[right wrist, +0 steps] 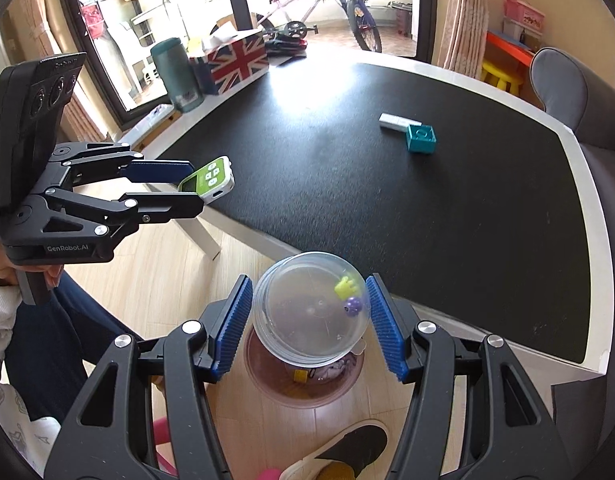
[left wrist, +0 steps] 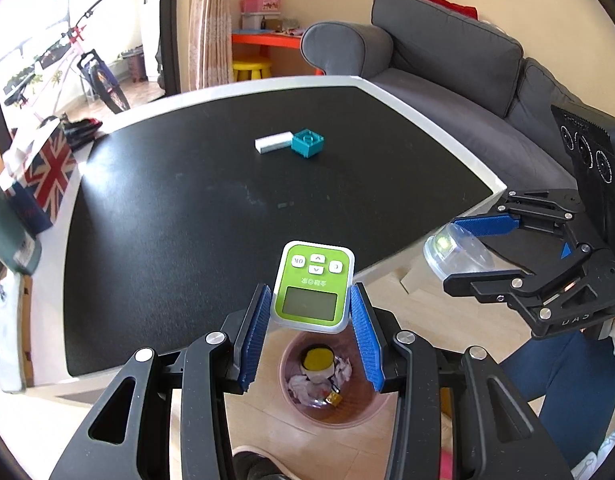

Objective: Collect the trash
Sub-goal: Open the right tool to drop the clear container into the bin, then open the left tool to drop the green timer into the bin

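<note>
Trash bin (left wrist: pixel 327 392), a pink round one on the wooden floor beside the black table (left wrist: pixel 227 200), sits directly below both our grippers and already contains crumpled paper and a yellow-topped item. Our left gripper (left wrist: pixel 311 322) clamps a green handheld device (left wrist: pixel 313 284) between its blue pads, held over the bin. Our right gripper (right wrist: pixel 309 326) grips a clear plastic capsule (right wrist: pixel 307 312) with small yellow and purple toys inside, also above the bin. On the table, we see a teal block (left wrist: pixel 307 143) touching a white eraser (left wrist: pixel 272 142).
</note>
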A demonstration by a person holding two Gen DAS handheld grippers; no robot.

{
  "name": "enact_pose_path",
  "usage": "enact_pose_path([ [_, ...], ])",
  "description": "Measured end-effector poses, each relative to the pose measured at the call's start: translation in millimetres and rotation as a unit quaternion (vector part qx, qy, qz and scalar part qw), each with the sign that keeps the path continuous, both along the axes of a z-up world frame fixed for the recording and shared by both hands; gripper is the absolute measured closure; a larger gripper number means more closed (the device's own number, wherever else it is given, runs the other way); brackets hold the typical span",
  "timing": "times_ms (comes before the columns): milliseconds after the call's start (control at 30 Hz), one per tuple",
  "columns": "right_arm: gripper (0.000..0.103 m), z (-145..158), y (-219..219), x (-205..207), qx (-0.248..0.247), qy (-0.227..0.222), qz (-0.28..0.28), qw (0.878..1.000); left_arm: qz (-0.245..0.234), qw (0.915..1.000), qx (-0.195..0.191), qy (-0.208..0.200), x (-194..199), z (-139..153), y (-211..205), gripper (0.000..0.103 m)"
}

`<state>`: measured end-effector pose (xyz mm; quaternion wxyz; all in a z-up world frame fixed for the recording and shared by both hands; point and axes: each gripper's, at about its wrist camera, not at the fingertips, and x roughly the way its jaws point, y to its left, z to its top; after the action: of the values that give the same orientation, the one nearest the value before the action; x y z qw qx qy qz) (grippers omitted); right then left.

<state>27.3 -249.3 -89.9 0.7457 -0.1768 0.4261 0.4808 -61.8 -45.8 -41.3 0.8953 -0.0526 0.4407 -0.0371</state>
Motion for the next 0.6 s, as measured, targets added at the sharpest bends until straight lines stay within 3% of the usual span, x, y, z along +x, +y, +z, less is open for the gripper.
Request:
enact_pose_path([
  [267, 0.044, -11.5, -2.6, -4.7, 0.0, 0.013, 0.009, 1.0, -0.01, 0.9998, -0.01, 0.012, -4.7, -9.5, -1.9, 0.062],
  [367, 0.016, -13.5, -2.9, -1.0, 0.005, 0.014, 0.001, 1.0, -0.014, 0.9997, -0.013, 0.013, -3.5, -10.6, -3.9, 0.062],
  [600, 0.008, -14.5, -9.2, 7.8, 0.012, 0.018, -0.02, 1.0, -0.02, 0.9995, -0.015, 0.018, -0.7, -13.8, -5.8, 0.062],
])
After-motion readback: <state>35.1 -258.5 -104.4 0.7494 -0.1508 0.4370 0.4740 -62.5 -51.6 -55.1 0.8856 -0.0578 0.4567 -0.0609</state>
